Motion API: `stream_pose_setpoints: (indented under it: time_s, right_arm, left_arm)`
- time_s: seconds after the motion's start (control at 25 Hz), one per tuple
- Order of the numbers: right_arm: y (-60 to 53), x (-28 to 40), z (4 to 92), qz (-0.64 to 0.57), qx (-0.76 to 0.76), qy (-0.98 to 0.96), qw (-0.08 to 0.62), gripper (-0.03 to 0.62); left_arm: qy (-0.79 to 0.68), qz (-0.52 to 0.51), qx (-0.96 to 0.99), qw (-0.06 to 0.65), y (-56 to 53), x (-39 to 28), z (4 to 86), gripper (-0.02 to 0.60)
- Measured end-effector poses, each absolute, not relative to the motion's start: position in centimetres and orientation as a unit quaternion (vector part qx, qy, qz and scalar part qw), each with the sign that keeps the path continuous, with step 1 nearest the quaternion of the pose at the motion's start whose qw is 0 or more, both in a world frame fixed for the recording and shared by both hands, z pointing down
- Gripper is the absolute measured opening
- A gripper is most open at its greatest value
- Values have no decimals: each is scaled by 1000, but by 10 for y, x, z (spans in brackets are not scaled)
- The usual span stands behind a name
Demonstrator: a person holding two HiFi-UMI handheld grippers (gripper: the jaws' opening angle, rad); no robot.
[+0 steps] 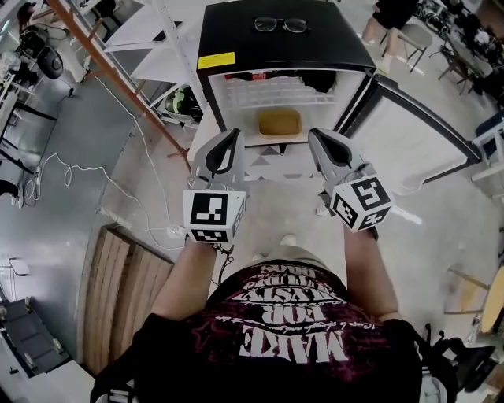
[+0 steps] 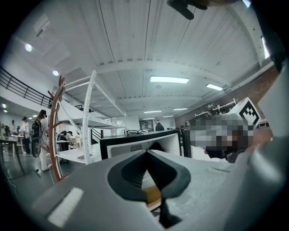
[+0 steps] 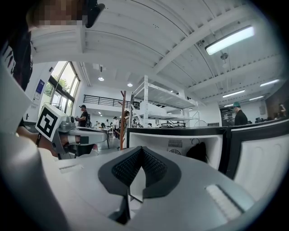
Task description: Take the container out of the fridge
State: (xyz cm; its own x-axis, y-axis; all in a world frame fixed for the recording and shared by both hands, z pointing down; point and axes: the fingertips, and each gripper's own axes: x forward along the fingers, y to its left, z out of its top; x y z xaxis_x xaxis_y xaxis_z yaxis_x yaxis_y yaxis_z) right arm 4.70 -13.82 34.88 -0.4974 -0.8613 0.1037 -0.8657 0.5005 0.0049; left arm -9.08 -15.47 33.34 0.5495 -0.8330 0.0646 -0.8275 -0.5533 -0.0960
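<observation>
We hold both grippers level in front of us, side by side. Our left gripper [image 1: 233,135] has its jaws pressed together with nothing between them. Our right gripper [image 1: 316,135] is likewise closed and empty.

The container [image 1: 279,122], a tan tub, sits just beyond the tips and apart from both, at 1 o'clock from the left gripper and 11 o'clock from the right. It rests on a shelf [image 1: 253,142] inside the open fridge [image 1: 331,39], near the shelf's front edge, with bare shelf on either side of it. In the left gripper view we see a slice of it through the gap below the closed tips.

The door [image 1: 417,134] stands swung out at 2 o'clock, near the right gripper's outer side. Glasses [image 1: 280,24] lie on the fridge top at 12 o'clock. At 9 o'clock the floor is open, crossed by a white cable [image 1: 79,169]. A wooden pallet [image 1: 118,291] lies at 8 o'clock and a white rack [image 1: 150,35] stands at 11 o'clock.
</observation>
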Motion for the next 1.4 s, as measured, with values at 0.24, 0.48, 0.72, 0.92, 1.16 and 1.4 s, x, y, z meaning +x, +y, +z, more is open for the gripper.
stream_pose_setpoints:
  time_s: [0.24,0.48,0.72,0.92,1.16,1.4]
  right_arm:
    - [-171,60,348,27,487,-872,47,29]
    - [-196,71,350,31,474,-879,44,29]
    - [-209,84,347,29,458,-888,37,29]
    - [-216,99,349,32,447,-893,35,29]
    - [-221,107,350,32,439,-897,31,29]
    - [-232,106,358,40,441,-896,36,29]
  left_arm:
    - [482,-57,-874,24,-183,-78,333,0]
    - [490,-65,-869,26,-204,-63,335,0]
    - [494,-67,-866,27,-216,-42,329,0]
    - [507,-65,-859,30,-219,-31,327,0]
    - [516,-69,-853,31,-219,-26,329,0]
    - [521,-72,-850,30,-227,-32,333,0]
